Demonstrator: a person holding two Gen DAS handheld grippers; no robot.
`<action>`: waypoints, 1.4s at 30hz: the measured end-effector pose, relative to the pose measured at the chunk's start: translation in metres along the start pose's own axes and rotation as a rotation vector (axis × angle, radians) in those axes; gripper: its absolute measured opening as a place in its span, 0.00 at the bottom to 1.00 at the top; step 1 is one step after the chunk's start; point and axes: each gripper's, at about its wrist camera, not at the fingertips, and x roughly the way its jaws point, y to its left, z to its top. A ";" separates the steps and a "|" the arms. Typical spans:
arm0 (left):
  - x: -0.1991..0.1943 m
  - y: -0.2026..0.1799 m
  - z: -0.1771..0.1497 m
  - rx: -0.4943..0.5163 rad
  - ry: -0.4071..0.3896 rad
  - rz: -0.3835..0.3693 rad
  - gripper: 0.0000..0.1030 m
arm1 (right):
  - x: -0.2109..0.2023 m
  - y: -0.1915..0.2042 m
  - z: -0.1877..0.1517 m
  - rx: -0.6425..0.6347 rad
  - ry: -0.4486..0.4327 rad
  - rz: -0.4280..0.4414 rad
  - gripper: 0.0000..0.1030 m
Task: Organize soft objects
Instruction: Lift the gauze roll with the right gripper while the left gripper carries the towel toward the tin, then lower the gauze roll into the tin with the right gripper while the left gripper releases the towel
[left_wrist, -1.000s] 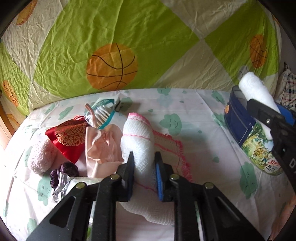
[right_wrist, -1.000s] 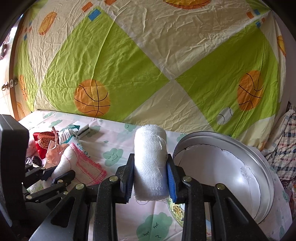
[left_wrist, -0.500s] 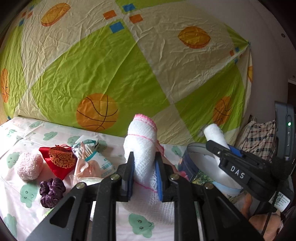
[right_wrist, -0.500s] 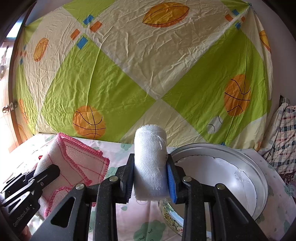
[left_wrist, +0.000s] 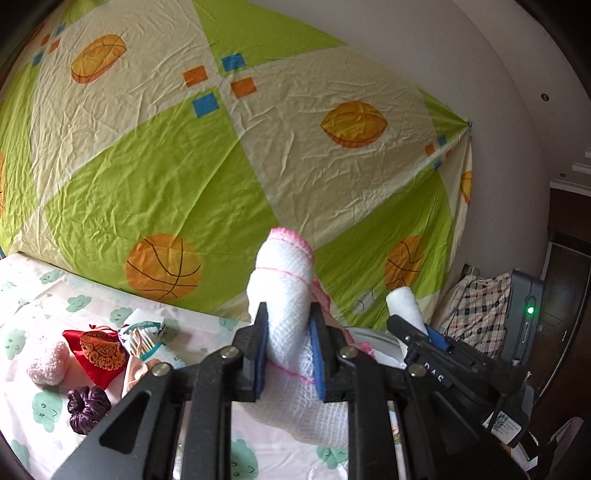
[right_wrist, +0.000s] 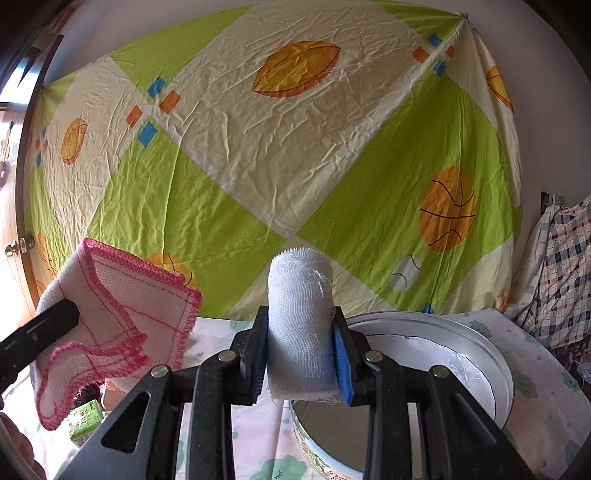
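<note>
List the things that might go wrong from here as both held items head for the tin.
1. The left gripper pinches the pink-edged cloth by one fold; the rest hangs loose and may drape over the round tin's rim rather than drop inside.
2. The right gripper holds the white gauze roll near its lower end, so it may tip sideways on release.
3. Both grippers sit close together near the tin, so they may bump.
</note>
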 end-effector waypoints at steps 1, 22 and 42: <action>0.000 -0.002 0.002 -0.004 -0.005 -0.001 0.17 | 0.000 -0.004 0.001 0.010 0.002 -0.001 0.32; 0.071 -0.108 -0.027 0.103 0.077 -0.107 0.17 | 0.007 -0.117 0.006 0.226 0.026 0.033 0.32; 0.153 -0.141 -0.087 0.140 0.305 -0.005 0.17 | 0.068 -0.160 -0.028 0.079 0.259 -0.271 0.32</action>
